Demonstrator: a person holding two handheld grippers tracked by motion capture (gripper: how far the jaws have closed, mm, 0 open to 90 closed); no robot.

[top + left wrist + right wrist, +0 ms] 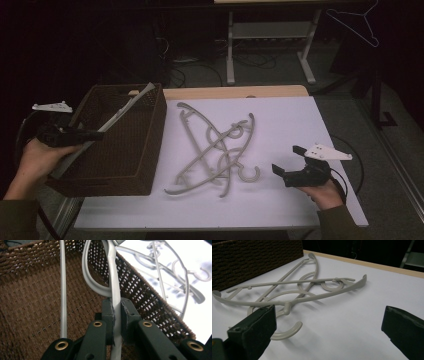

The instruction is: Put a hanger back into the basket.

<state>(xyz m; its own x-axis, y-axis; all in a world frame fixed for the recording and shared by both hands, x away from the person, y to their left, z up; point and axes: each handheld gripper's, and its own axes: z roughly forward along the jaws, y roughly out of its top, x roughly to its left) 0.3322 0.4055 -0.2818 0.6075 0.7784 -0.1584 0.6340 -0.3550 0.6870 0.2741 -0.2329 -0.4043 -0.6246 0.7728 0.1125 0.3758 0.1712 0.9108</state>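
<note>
Between the pads of the left gripper [116, 315]: one grey plastic hanger [113, 280], smooth and matte, its flat narrow bar pinched edge-on, jaws closed tight upon it. Bar runs up and away from the jaws; a curved loop of the same hanger bends off to their left, a thin straight rod further left. In the high view this hanger [125, 109] slants over the basket [150, 150], far end resting at the back rim.

Beneath and around the left gripper [95, 134]: basket, dark brown, rectangular, tight woven weave with open mesh near the rim (inner floor visible).

Ahead of the right gripper [329, 325]: loose pile of hangers [294, 287], same grey plastic, arched shoulders, round hooks, crossed over one another on a pale smooth tabletop [352, 315].

Right gripper [290, 161]: jaws spread wide, nothing held, low over the table, just short of the nearest hook.
</note>
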